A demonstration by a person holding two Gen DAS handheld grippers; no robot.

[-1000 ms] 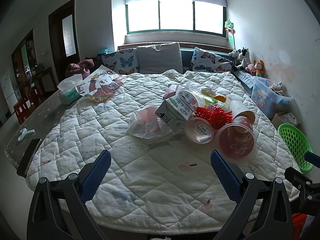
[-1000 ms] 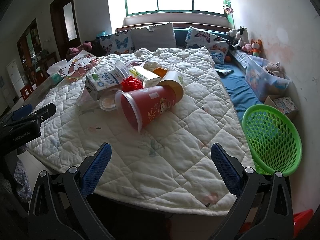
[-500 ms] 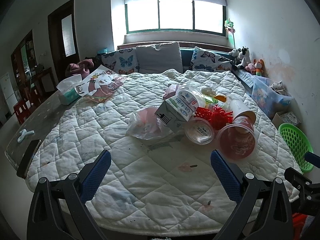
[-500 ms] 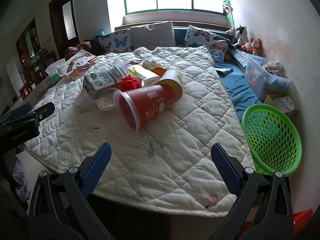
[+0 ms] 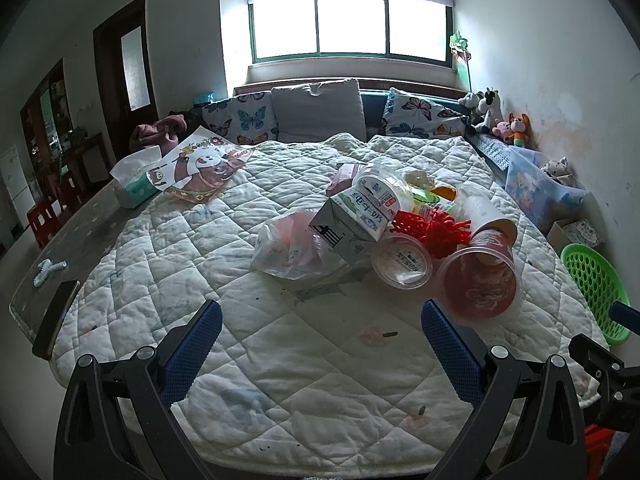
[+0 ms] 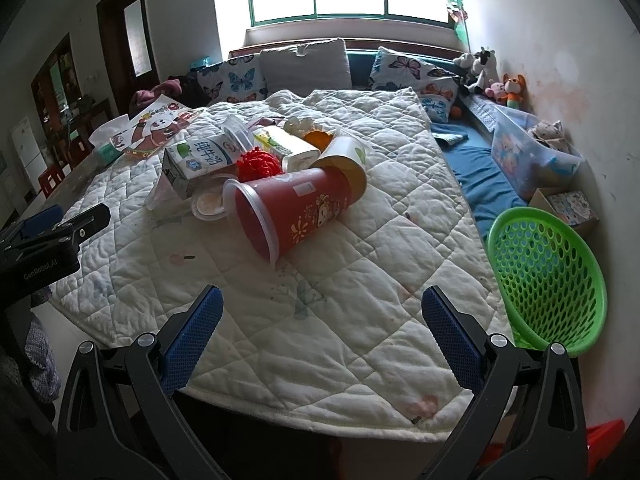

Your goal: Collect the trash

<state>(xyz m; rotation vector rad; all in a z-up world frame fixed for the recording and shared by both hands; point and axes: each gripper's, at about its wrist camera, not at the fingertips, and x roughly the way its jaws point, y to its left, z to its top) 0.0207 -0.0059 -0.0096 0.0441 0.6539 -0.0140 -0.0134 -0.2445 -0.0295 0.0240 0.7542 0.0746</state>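
A heap of trash lies on the white quilt (image 5: 240, 272): a red plastic cup (image 6: 292, 212) on its side, a milk carton (image 5: 352, 220), a crumpled plastic bag (image 5: 288, 248), a round lidded tub (image 5: 400, 260), a red pompom (image 6: 258, 164) and a paper cup (image 6: 346, 160). A green mesh basket (image 6: 544, 276) stands at the bed's right side. My left gripper (image 5: 320, 336) hovers open over the near quilt, short of the heap. My right gripper (image 6: 322, 328) is open too, in front of the red cup, holding nothing.
A tissue box (image 5: 132, 184) and a cartoon picture sheet (image 5: 196, 164) lie at the far left. Pillows (image 5: 316, 112) line the back; soft toys (image 5: 508, 124) and a clear storage box (image 5: 536, 184) sit along the right wall. A phone (image 5: 56, 328) lies on the left side table.
Both grippers have crept a little forward toward the heap; the trash looks slightly nearer. Nothing was picked up or shifted.
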